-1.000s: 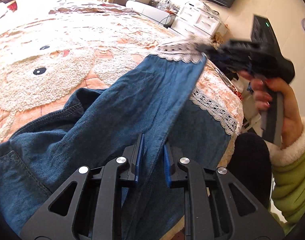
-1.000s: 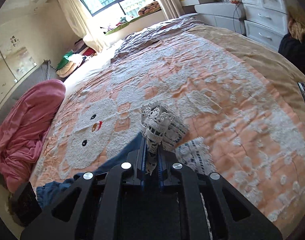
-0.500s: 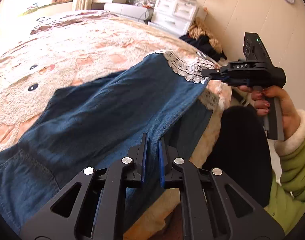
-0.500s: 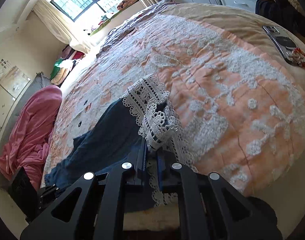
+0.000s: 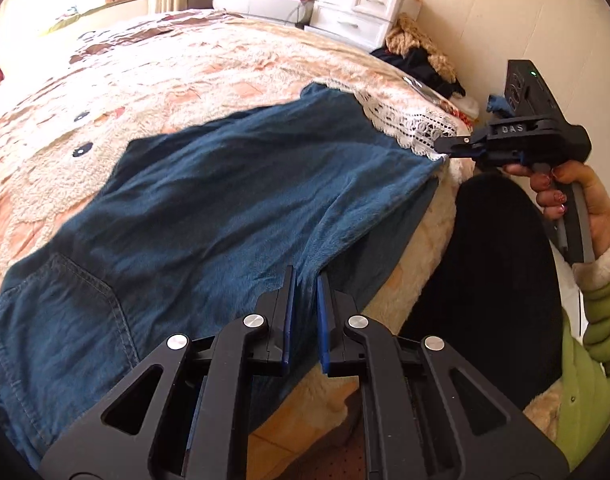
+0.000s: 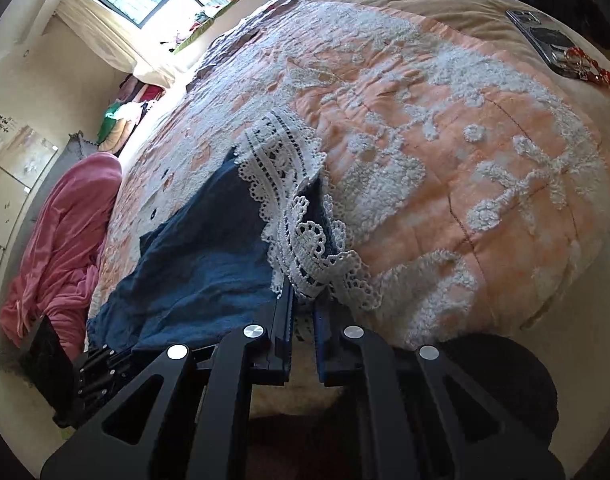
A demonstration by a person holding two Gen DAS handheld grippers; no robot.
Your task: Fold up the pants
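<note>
Blue denim pants [image 5: 209, 208] with a white lace hem [image 5: 409, 124] lie spread along the near edge of the bed. My left gripper [image 5: 303, 280] is shut on the near edge of the denim, partway along the leg. In the left wrist view my right gripper [image 5: 445, 147], held in a hand, pinches the lace hem at the far right. The right wrist view shows that same gripper [image 6: 303, 292] shut on bunched lace hem [image 6: 301, 208], with the denim [image 6: 201, 264] stretching left toward the left gripper [image 6: 101, 364].
The bed carries a peach and white fluffy quilt [image 6: 445, 152]. A phone and red beads [image 6: 553, 48] lie near its far corner. A pink blanket [image 6: 61, 236] sits by the left side. White drawers [image 5: 357, 12] stand against the wall. The person's dark-clad leg [image 5: 501, 280] is beside the bed edge.
Both grippers pulled the pants toward the near bed edge. The leg went from lifted and bunched to stretched flat on the quilt. The left jaws closed fully on the denim.
</note>
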